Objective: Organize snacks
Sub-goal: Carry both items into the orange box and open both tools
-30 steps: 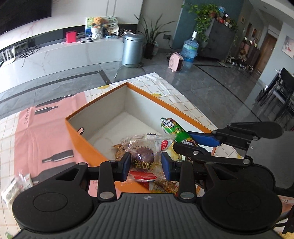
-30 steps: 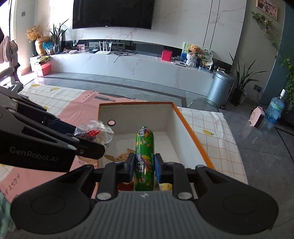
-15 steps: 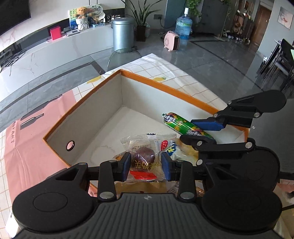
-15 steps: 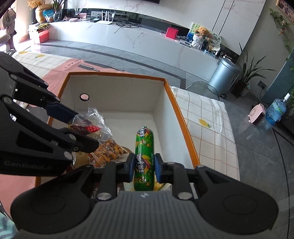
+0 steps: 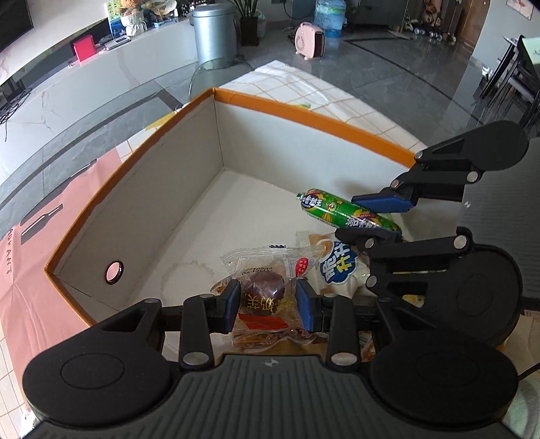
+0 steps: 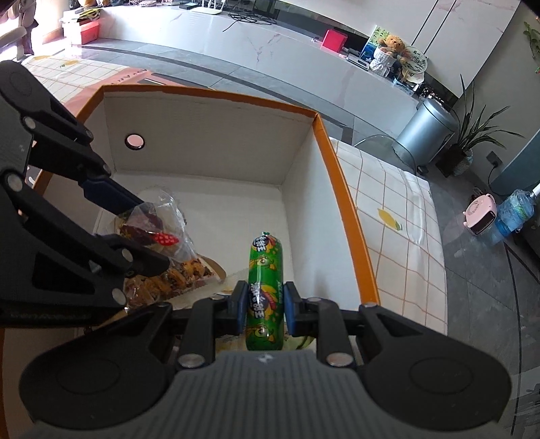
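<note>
An orange-rimmed cardboard box (image 5: 303, 111) with white inner walls fills both views. My left gripper (image 5: 268, 302) is shut on a clear packet with a dark brown snack (image 5: 263, 290), held low inside the box. My right gripper (image 6: 265, 305) is shut on a green sausage stick (image 6: 265, 270), also down inside the box (image 6: 344, 189) near its right wall. Each gripper shows in the other's view: the right gripper (image 5: 381, 219) with the green sausage stick (image 5: 341, 211), and the left gripper (image 6: 135, 229) with the clear packet (image 6: 158, 223).
Several snack packets lie on the box floor: a white and blue packet (image 5: 341, 270) and a bag of brown pieces (image 6: 175, 277). The box stands on a checked cloth (image 6: 398, 209) with a pink mat (image 5: 33, 243). A grey bin (image 5: 214, 30) stands beyond.
Both grippers have come down and forward into the box, each keeping its snack. The box walls now rise around them.
</note>
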Demonstrator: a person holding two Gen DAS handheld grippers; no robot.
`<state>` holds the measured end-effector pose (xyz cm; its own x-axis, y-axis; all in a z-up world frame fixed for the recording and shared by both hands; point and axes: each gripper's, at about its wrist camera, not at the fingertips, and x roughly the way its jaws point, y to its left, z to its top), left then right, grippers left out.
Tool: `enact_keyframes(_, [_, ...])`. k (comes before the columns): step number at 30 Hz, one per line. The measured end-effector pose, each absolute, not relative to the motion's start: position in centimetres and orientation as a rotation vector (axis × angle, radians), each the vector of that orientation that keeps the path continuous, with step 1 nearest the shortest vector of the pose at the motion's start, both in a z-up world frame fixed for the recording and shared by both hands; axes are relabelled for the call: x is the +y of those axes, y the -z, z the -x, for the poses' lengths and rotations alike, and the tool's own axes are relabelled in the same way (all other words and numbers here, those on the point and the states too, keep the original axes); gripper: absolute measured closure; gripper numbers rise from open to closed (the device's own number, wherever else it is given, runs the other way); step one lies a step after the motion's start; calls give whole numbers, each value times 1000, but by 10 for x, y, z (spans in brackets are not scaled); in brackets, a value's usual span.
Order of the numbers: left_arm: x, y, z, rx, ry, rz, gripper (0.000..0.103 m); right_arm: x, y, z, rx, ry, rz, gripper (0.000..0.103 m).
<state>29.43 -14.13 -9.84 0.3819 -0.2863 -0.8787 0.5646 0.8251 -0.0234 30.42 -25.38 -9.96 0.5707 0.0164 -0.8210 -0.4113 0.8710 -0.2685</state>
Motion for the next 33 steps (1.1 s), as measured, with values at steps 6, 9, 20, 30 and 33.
enact_keyframes(6, [-142,97,-298,1074,552,-308,62,-254,107,-315,977,-250,481,84])
enact_keyframes(9, [-147,98,-304,1081,550,-304,62,-253,110,-319,989,-242,490,84])
enact_keyframes(20, [-145,99,-302,1077,540,-287,49,-246,106,-314,996,-236,531,83])
enact_keyframes(30, [-137,86,-293,1043,512,-246,32,-253,92,-308,1031,-194,517,64])
enact_keyframes(33, [-134,78,-288,1029,503,-230,26,-256,83,-304,1024,-175,492,56])
